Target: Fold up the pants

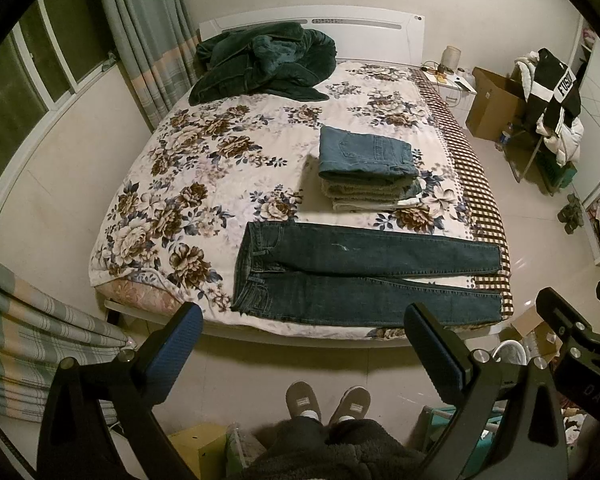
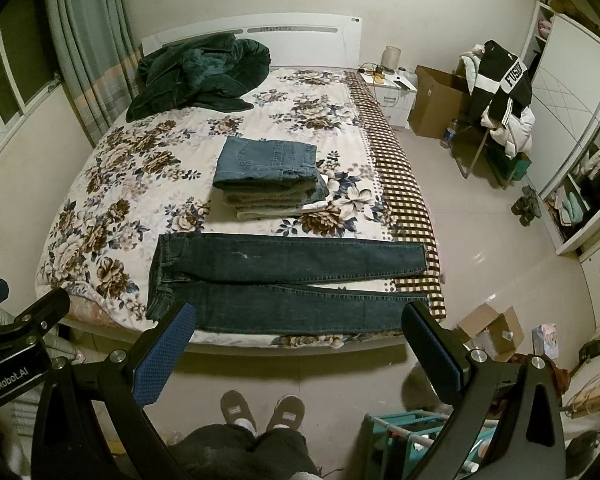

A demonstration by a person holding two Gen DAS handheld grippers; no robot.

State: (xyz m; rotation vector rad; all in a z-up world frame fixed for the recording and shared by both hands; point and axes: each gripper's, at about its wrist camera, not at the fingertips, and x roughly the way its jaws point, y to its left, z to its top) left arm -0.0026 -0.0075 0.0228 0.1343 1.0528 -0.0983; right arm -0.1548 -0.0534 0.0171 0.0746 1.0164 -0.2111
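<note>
Dark blue jeans (image 1: 364, 276) lie flat and unfolded along the near edge of the bed, waist to the left, legs to the right; they also show in the right wrist view (image 2: 283, 280). My left gripper (image 1: 304, 344) is open and empty, held back from the bed above the floor. My right gripper (image 2: 300, 344) is open and empty too, also short of the bed edge. Each gripper's body shows at the edge of the other's view.
A stack of folded pants (image 1: 368, 168) sits mid-bed behind the jeans. A dark green coat (image 1: 263, 64) lies by the headboard. The bed (image 1: 171, 184) has a floral cover. Cardboard boxes (image 2: 492, 330) and a clothes-laden chair (image 2: 500, 92) stand at the right. My slippered feet (image 2: 261, 410) are below.
</note>
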